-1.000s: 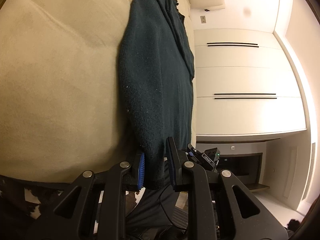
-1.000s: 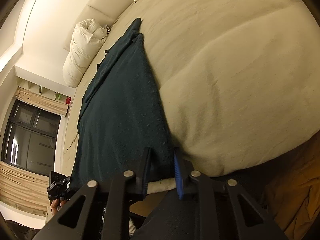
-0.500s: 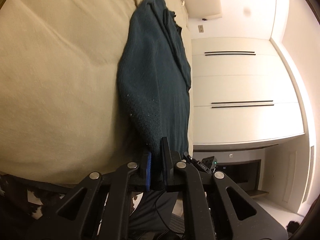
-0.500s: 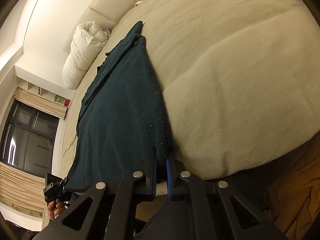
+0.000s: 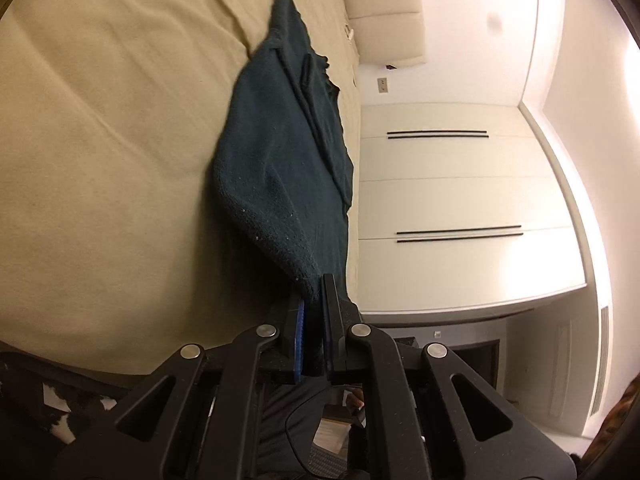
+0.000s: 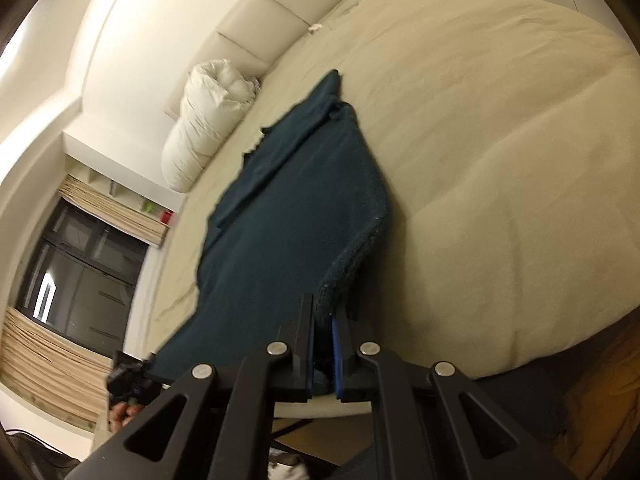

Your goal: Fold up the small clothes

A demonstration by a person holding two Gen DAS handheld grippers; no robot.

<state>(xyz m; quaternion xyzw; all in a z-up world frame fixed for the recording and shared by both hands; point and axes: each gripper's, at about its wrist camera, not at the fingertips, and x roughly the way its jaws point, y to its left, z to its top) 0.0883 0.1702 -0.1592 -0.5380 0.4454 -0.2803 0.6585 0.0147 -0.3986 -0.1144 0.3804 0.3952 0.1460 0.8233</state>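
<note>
Knit teal sweater (image 5: 280,168) — both corners pinched

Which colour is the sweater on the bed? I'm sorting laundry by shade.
Dark teal, plain knit sweater, with no pattern; it shows best in the left wrist view.

A wide bed (image 5: 100,152) covered in a beige sheet carries everything here. Soft creases run across the sheet. A dark teal knitted garment (image 5: 280,168) lies lengthwise on the bed, its far end resting on the sheet toward the padded cream headboard (image 6: 248,28), its near end raised off the surface at the bed's edge. A rolled white duvet (image 6: 208,120) sits on the bed against the headboard, apart from the garment. A small white scrap (image 6: 316,29) lies on the sheet close to the headboard.
</note>
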